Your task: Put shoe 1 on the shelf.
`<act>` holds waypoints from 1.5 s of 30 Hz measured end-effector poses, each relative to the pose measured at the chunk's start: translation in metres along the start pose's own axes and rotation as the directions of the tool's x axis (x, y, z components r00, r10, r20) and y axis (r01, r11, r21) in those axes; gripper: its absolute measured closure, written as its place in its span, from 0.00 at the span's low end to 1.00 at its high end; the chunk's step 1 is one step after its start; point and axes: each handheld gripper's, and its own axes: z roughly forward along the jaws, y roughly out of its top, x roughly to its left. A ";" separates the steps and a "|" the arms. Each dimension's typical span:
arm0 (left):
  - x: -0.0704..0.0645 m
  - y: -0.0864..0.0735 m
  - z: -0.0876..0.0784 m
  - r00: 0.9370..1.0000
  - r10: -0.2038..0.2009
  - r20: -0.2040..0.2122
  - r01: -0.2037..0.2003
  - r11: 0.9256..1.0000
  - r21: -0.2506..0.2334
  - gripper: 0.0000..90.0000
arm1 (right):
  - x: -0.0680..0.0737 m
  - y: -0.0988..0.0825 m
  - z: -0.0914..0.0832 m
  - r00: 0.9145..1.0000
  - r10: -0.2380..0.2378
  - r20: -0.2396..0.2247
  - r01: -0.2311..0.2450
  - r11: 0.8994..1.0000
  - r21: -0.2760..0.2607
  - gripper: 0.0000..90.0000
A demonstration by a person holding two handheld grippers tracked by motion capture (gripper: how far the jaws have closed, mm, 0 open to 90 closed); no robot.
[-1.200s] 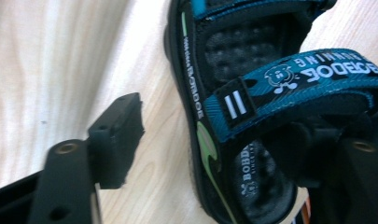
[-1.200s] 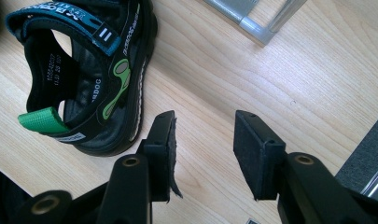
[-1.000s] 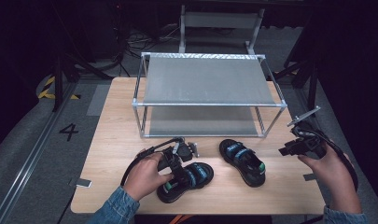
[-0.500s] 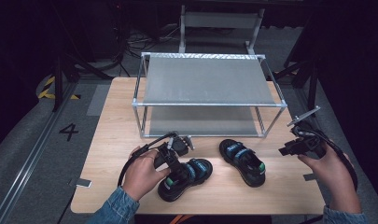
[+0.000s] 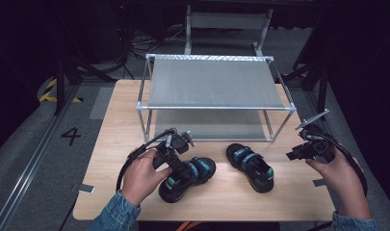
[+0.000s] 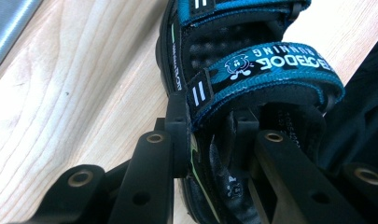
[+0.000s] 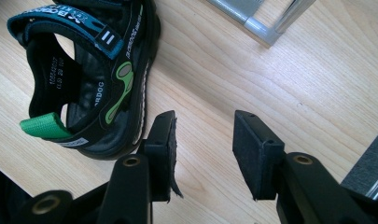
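Black sandal (image 6: 252, 93) clamped btwn left hand-held gripper (image 6: 210, 140) jaws.

1. Your left sandal (image 5: 185, 177) is black with teal straps and a green heel tab, heel toward 7 o'clock, toe toward 1 o'clock, on the wooden table.
2. Its mate (image 5: 250, 166) sits upright at 3 o'clock, well apart, toe toward 11 o'clock.

The left gripper (image 5: 179, 166), held in the left hand (image 5: 142, 175) near the table's front edge, has just been closing its jaws, which now pinch the left sandal (image 5: 188, 178) by its side wall. The right gripper (image 7: 203, 149), in the right hand (image 5: 339, 175) at the table's right edge, hangs level with parted jaws and nothing between them
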 end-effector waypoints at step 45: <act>0.025 0.050 -0.137 0.999 -0.011 -0.048 0.003 0.986 -0.170 0.85 | 0.000 -0.021 0.013 0.999 0.047 -0.008 -0.047 0.998 0.048 0.67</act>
